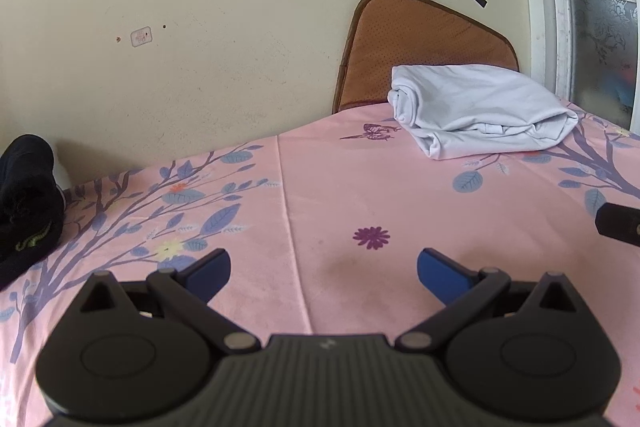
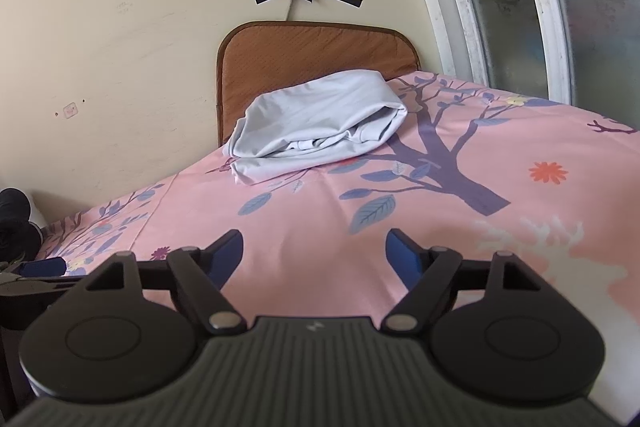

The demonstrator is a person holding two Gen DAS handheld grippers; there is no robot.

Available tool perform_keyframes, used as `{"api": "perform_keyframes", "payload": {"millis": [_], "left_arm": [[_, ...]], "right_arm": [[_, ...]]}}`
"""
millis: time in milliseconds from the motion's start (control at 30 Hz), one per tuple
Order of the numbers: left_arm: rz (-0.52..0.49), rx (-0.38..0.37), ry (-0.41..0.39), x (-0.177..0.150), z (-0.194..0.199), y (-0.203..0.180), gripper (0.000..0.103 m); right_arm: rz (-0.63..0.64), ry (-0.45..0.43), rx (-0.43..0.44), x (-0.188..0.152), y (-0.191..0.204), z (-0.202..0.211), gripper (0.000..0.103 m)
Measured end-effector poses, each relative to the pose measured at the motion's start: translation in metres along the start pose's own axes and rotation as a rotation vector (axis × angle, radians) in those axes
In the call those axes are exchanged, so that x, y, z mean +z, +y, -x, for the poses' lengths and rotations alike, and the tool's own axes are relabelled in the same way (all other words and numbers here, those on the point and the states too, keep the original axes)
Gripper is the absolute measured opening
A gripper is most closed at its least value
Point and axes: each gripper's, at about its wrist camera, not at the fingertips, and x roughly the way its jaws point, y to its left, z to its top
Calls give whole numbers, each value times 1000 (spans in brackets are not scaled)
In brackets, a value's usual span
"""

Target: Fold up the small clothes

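Since both tools hang empty over the pink floral bedsheet (image 1: 320, 195), the fold on this piece looks finished, with only the next garment, if any, left to take up. At far left of the left gripper (image 1: 324, 269), whose blue pads stand wide apart with bare sheet between them, lies a dark bundle (image 1: 28, 195), perhaps clothing; I cannot tell. Ahead and to its right sits the folded pale grey garment (image 1: 476, 111), near the brown cushion (image 1: 416, 39) against the wall. The right gripper (image 2: 314, 251) is likewise spread and holds nothing; the garment lies straight ahead of it, a thick, slightly rumpled packet with loose layers showing at its near edge.
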Motion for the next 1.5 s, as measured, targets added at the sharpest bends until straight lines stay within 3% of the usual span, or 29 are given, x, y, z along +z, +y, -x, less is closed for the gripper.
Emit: {"api": "perform_keyframes", "payload": {"millis": [667, 1167, 1500], "left_arm": [[2, -14, 47, 0, -7, 1, 103], [67, -71, 77, 5, -5, 11, 103], [79, -64, 78, 6, -5, 14, 103]], "right_arm": [[-5, 14, 24, -1, 1, -1, 82], [-13, 30, -6, 0, 0, -3, 82], [-11, 39, -6, 1, 1, -4, 82]]}}
